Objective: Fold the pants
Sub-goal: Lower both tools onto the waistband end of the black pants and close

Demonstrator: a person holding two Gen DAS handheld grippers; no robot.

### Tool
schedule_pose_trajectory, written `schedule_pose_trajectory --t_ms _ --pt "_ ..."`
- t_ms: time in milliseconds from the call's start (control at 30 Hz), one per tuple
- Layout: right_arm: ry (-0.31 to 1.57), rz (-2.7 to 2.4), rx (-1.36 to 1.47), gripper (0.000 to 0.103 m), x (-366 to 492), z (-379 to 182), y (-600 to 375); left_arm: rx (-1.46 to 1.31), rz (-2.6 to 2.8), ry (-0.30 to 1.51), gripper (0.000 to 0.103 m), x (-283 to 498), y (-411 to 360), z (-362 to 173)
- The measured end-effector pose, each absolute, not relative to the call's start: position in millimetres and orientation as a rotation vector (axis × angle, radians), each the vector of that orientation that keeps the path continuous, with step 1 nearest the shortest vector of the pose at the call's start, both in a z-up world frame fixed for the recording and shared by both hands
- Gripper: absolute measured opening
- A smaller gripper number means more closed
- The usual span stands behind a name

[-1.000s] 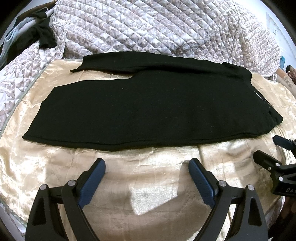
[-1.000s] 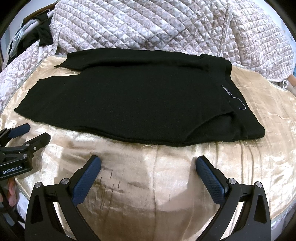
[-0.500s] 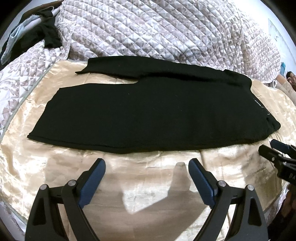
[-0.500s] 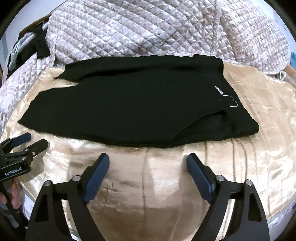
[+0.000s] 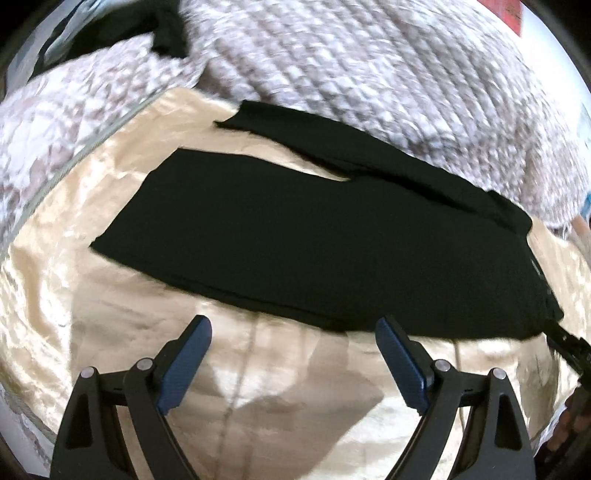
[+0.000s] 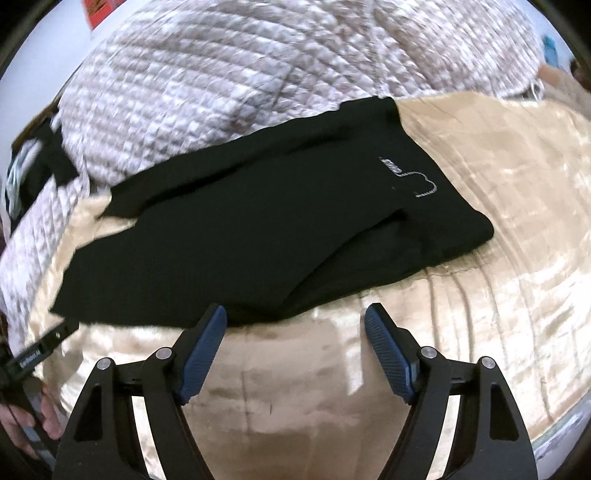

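Observation:
Black pants [image 5: 314, 240] lie flat on a gold satin cover [image 5: 122, 302], one leg folded over the other, leg ends left and waist right. The waist end carries a small white logo [image 6: 417, 177]. My left gripper [image 5: 293, 325] stands open just short of the pants' near edge, with nothing between its blue pads. My right gripper [image 6: 295, 310] hovers at the near edge by the waist half; its jaws are closing with nothing between them. Each gripper shows at the edge of the other's view: the right gripper [image 5: 569, 347] near the waist corner, the left gripper [image 6: 40, 354] near the leg ends.
A quilted grey-white bedspread [image 5: 369, 74] is heaped behind the pants. Dark clothes [image 5: 166, 33] lie at the far left corner. A hand [image 6: 48, 413] holds the left gripper's handle. Bare satin cover [image 6: 517, 221] extends right of the waist.
Both grippers have moved in toward the pants' near edge and rolled, so both views tilt. The right gripper's jaws have narrowed. The pants have not moved.

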State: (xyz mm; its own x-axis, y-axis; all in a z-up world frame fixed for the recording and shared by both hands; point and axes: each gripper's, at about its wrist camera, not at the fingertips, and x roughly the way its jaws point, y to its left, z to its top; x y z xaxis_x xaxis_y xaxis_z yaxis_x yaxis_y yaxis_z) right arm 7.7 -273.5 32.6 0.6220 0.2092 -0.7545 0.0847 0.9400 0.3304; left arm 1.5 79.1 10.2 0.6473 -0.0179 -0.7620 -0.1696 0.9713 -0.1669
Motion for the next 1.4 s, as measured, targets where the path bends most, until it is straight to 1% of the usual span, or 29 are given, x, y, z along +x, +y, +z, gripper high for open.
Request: schedule_pose_trajectory --t_ms 233,433,500,533,600,633,667,700,733,767,800,833,867,900,967,1067,1233,1400 --pt "0.873 0.052 0.507 0.078 23.1 30.9 -297.3 -0.378 0.078 0.849 0.091 12.6 104.2 7.5" --pt "0.832 0.018 0.714 0.077 31.4 26.2 -331.4 -0.519 0.101 0.810 0.087 25.1 130.9 5.4" --pt "0.824 0.013 0.746 0.074 34.5 24.8 -336.3 -0.536 0.120 0.797 0.082 29.9 135.3 4.4" --pt "0.822 0.006 0.752 0.070 36.4 24.5 -337.6 -0.528 0.131 0.791 0.080 32.0 136.3 4.7" --pt "0.811 -0.005 0.760 0.063 39.1 24.4 -340.2 -0.499 0.162 0.784 0.068 36.7 137.4 4.7" --pt "0.807 -0.012 0.758 0.053 39.5 24.3 -342.1 -0.498 0.172 0.783 0.065 38.5 139.0 4.3" --pt "0.801 -0.021 0.760 0.044 40.4 24.7 -343.5 -0.500 0.183 0.781 0.058 40.0 141.5 3.8" --pt "0.795 -0.024 0.764 0.041 41.4 24.8 -345.1 -0.500 0.197 0.779 0.049 41.3 144.0 3.2" --pt "0.793 -0.026 0.767 0.036 42.6 24.5 -346.5 -0.498 0.211 0.778 0.045 43.0 146.8 2.5" --pt "0.791 -0.027 0.767 0.032 43.6 24.4 -347.8 -0.498 0.224 0.782 0.037 44.8 149.5 1.2" --pt "0.796 -0.027 0.766 0.030 47.3 23.1 -348.7 -0.502 0.234 0.785 0.026 46.9 152.2 0.1" --pt "0.800 -0.029 0.772 0.024 50.5 22.2 -349.6 -0.504 0.247 0.788 0.020 48.8 154.9 -0.7" --pt "0.804 -0.038 0.779 0.015 53.5 20.5 -351.8 -0.507 0.260 0.792 0.011 49.4 157.4 -1.7" --pt "0.806 -0.044 0.784 0.011 54.4 19.2 -353.7 -0.520 0.264 0.792 0.008 48.9 160.3 -2.5" --pt "0.808 -0.042 0.795 0.006 52.3 19.7 -355.6 -0.522 0.263 0.791 0.005 46.7 161.0 -0.6" --pt "0.803 -0.038 0.793 0.003 45.6 26.1 -356.2 -0.508 0.250 0.766 0.004 38.8 157.4 10.4" --pt "0.786 -0.015 0.825 0.002 21.5 40.0 -364.7 -0.495 0.199 0.730 0.004 16.1 154.3 31.0" --pt "0.785 0.004 0.815 0.002 5.3 53.8 -366.8 -0.484 0.167 0.732 0.004 -1.2 159.5 38.5"
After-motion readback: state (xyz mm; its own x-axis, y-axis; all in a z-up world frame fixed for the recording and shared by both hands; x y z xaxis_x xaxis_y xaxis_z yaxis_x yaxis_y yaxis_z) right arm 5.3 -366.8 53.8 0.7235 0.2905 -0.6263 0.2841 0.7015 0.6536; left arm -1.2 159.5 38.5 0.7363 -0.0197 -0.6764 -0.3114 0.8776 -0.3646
